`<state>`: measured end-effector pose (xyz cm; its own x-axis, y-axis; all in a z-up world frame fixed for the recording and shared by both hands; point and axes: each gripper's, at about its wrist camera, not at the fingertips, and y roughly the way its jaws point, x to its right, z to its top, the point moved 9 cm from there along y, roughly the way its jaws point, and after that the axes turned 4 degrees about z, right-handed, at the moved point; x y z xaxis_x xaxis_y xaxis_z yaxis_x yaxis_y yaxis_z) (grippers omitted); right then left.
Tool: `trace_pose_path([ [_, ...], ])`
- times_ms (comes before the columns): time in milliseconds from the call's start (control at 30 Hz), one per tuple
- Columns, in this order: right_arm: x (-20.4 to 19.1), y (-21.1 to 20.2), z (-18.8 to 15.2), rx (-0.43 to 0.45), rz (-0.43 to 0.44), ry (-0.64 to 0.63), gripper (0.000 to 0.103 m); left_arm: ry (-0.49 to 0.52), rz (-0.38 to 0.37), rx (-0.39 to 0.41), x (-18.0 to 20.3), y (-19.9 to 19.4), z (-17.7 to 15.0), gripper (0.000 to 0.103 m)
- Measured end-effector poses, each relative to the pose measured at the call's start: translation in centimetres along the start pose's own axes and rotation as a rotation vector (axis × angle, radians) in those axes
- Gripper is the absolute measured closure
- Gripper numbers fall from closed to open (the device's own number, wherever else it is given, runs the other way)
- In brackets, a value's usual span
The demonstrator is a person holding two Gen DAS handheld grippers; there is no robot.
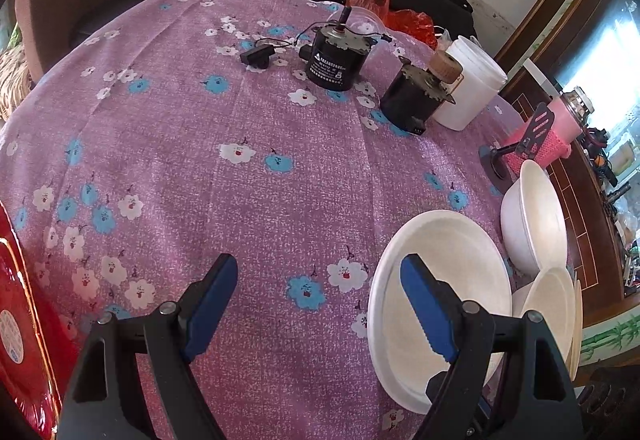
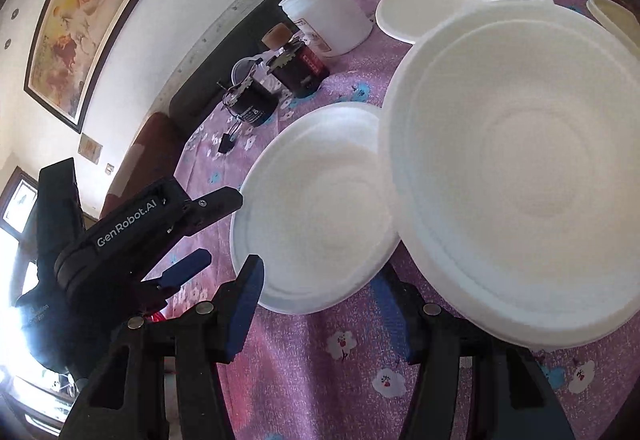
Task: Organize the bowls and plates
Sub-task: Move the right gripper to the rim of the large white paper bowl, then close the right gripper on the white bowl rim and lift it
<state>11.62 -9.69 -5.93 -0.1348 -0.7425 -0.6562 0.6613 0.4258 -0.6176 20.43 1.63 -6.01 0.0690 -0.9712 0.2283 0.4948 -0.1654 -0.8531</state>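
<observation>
Two grippers are seen over a purple floral tablecloth point(image 1: 248, 128) covering the surface, where white disposable plates and bowls wait to be sorted. A white plate point(image 1: 440, 304) lies flat just right of the left gripper point(image 1: 320, 304), whose right blue finger point(image 1: 424, 308) is seen over the plate's rim; contact cannot be confirmed. Its jaws are spread wide and nothing is gripped. A white bowl point(image 1: 532, 224) stands behind the plate. In the right wrist view, a larger plate point(image 2: 520, 176) overlaps the first, lying up and to the right of the right gripper point(image 2: 320, 304), likewise splayed and empty. Judging by position, the left gripper is nearer the flat plate.
</observation>
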Motion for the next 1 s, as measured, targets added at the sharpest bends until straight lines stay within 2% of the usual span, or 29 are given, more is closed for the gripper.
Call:
trace_pose_path([
  [100, 0.3, 0.5, 0.4, 0.011, -0.021, 0.004, 0.046, 0.043, 0.007, -0.013, 0.9, 0.9, -0.1, 0.021],
  [167, 0.7, 0.7, 0.5, 0.013, -0.029, 0.012, 0.046, 0.070, 0.006, -0.021, 1.6, 1.4, -0.1, 0.026],
  [233, 1.1, 1.0, 0.5, 0.009, -0.026, 0.031, 0.050, 0.090, -0.006, -0.041, 2.2, 1.9, -0.3, 0.056],
  [267, 1.2, 1.1, 0.5, 0.008, -0.022, 0.037, 0.056, 0.093, -0.024, -0.059, 2.5, 2.2, -0.6, 0.063],
  [300, 1.2, 1.2, 0.4, 0.005, -0.009, 0.040, 0.061, 0.091, -0.045, -0.074, 2.8, 2.2, -0.9, 0.078],
  [333, 1.2, 1.2, 0.3, 0.002, -0.005, 0.040, 0.063, 0.095, -0.047, -0.077, 3.0, 2.1, -1.1, 0.081],
  [667, -0.3, 1.4, -1.1, -0.060, 0.040, 0.002, 0.078, 0.118, -0.003, 0.035, 0.9, -3.3, -1.8, 0.088],
  [1000, -6.0, -1.5, -3.3, -0.078, 0.097, -0.149, 0.080, 0.050, 0.018, 0.167, -3.4, -10.7, -3.4, 0.088],
])
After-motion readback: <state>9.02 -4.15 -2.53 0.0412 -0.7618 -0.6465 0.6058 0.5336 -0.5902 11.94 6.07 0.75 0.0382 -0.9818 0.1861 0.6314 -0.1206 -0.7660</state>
